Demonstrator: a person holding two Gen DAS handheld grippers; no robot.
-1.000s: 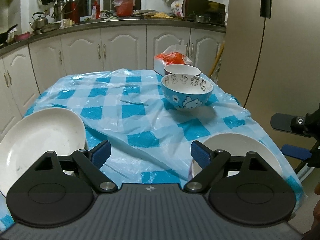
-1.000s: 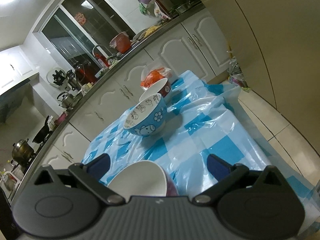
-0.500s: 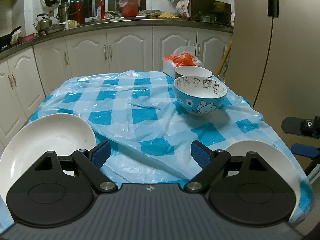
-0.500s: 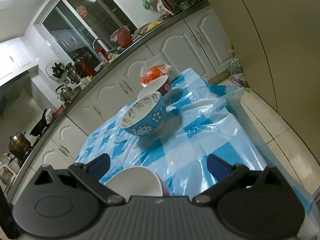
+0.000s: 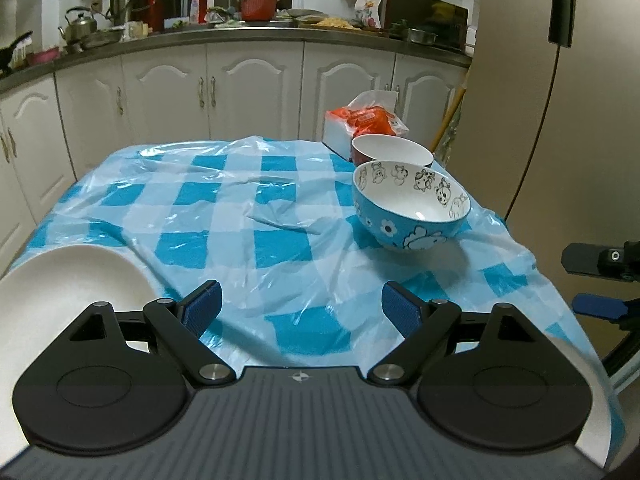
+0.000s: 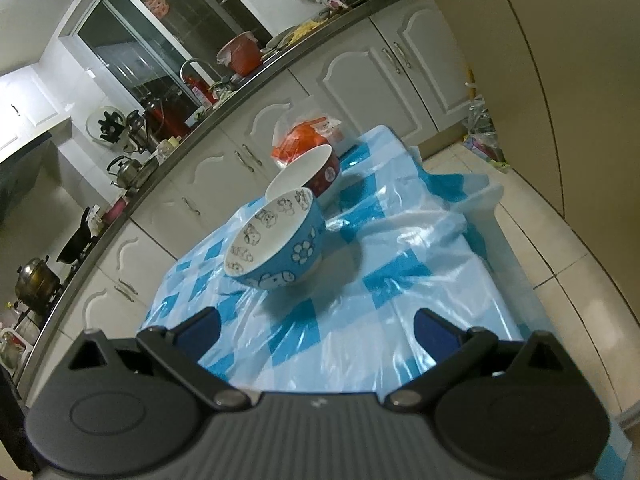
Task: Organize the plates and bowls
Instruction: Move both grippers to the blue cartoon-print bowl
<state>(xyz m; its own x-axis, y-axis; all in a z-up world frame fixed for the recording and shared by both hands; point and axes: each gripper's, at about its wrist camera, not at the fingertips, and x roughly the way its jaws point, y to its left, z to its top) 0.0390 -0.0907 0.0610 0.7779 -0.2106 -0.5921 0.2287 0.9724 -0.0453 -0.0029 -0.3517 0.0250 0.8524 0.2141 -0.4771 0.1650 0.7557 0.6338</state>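
White kitchen cabinets [image 5: 256, 80] stand behind my surface [image 5: 248, 216] with its blue-checked plastic cover. A white plate [image 5: 60, 292] lies at its left edge, beside my released left tool [image 5: 301, 309]. Further right sit the blue bowl [image 5: 412, 208] and the red bowl [image 6: 320, 168] behind it. My right tool [image 6: 318, 330] hangs released, empty.

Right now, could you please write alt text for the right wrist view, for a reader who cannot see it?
The open right gripper hovers above a blue-checked tablecloth, aimed at a blue cartoon bowl. A red bowl sits just behind it, before white kitchen cabinets.
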